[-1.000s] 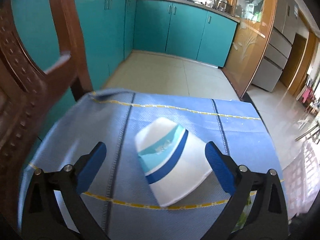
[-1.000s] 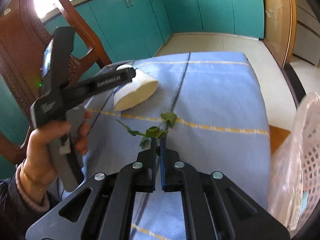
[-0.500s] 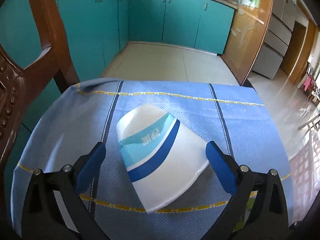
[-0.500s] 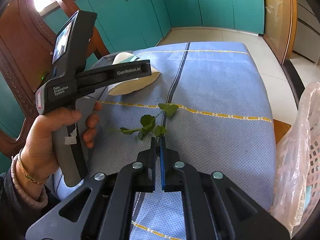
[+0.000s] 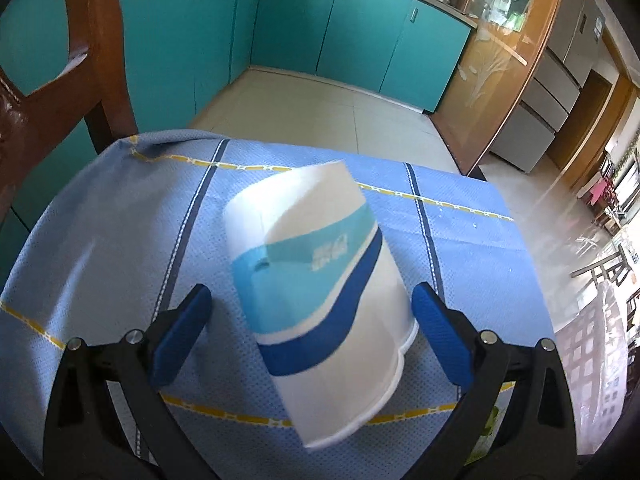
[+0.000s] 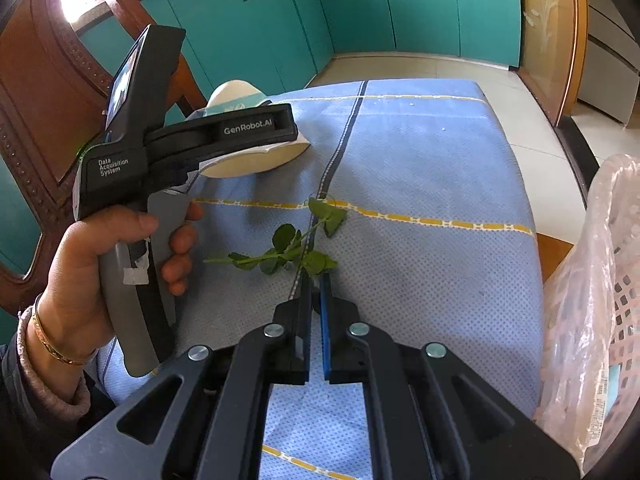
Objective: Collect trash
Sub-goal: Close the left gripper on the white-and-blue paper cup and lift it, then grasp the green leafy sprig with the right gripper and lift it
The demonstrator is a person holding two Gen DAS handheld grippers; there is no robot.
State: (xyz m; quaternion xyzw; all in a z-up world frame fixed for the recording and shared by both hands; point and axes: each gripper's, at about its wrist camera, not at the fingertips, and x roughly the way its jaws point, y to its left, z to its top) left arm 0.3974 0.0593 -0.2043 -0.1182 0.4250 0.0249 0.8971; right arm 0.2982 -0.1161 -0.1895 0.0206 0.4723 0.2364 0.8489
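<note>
Step in hand: pickup of the crushed paper cup (image 5: 320, 304), which lies on its side at centre frame of the left wrist view, on the blue tablecloth (image 5: 100, 248). Left gripper (image 5: 310, 320) hangs over it with jaws spread wide, blue pads either side of the cup body, neither pad touching as far as can be told.

Next move, by judgement: lower a little, close across the flattened body; thin paper will give, so a light squeeze should do.

Right gripper (image 6: 316, 284), lower centre of its view, is closed with its tips at the end of a leafy green sprig (image 6: 288, 248); whether the stem is actually pinched cannot be told.

Lined basket (image 6: 592, 300) at right edge, the likely drop point. Wooden chair (image 5: 52, 80) stands at upper left, clear of the cup. Nothing blocks the approach.
</note>
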